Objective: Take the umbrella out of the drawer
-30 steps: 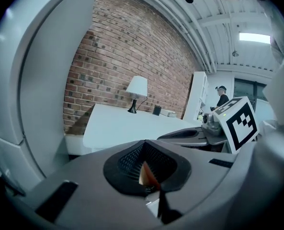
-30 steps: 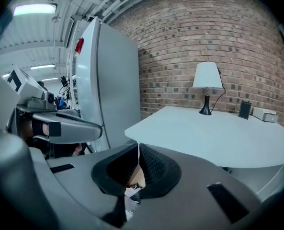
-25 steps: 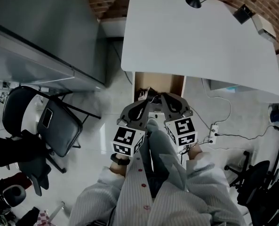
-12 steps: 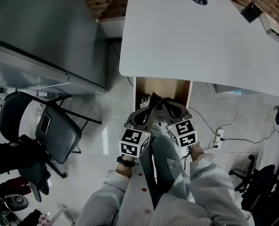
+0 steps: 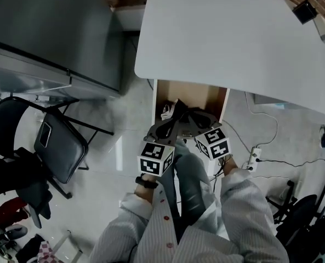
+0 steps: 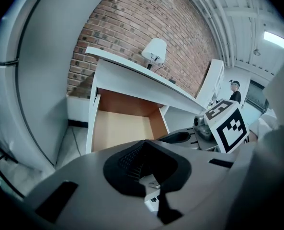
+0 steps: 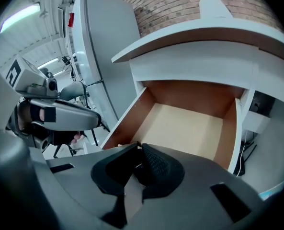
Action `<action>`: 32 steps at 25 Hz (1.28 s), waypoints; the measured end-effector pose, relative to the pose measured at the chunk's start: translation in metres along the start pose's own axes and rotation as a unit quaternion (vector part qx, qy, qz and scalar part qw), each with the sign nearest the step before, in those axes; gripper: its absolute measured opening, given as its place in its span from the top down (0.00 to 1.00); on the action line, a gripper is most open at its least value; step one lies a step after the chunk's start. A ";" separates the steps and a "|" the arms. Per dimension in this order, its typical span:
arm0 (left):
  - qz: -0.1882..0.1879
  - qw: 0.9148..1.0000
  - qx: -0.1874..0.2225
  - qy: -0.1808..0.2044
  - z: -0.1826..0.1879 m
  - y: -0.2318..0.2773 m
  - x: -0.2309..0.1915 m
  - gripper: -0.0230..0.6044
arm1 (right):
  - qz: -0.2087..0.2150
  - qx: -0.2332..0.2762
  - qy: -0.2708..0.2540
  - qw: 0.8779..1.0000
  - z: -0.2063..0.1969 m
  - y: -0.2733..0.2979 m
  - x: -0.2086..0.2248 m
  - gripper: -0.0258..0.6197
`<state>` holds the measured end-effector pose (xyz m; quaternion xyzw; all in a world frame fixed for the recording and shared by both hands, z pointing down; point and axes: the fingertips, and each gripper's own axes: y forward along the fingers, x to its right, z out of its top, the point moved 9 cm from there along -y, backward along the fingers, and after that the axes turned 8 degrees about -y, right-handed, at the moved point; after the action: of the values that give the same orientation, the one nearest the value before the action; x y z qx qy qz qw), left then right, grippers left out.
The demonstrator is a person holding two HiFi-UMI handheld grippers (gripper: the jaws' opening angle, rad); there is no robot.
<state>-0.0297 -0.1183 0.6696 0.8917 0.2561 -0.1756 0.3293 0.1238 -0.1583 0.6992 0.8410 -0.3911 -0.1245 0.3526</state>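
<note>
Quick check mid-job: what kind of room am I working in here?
Probably an office or lab workspace: a white desk with an open drawer, a desk lamp against a brick wall, and a folding chair on the floor nearby.

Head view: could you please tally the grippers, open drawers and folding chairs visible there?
Grippers: 2, the left gripper and the right gripper
Open drawer: 1
Folding chair: 1
Total: 4
</note>
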 end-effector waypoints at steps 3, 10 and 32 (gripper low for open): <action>0.004 1.000 -0.008 -0.005 -0.006 0.004 -0.001 0.95 | 0.019 -0.015 -0.013 1.000 -0.008 0.009 0.006 0.90; 0.013 1.000 -0.010 -0.016 -0.016 0.006 -0.002 0.95 | 0.082 -0.078 -0.070 0.991 -0.017 0.032 0.013 0.73; 0.024 0.999 -0.009 -0.024 -0.029 0.016 -0.017 0.95 | 0.143 -0.235 -0.194 0.942 -0.052 0.102 0.021 0.50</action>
<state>-0.0296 -0.1153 0.7066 0.8900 0.2284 -0.1868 0.3477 0.1048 -0.1942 0.8082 0.6293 -0.5273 -0.3219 0.4715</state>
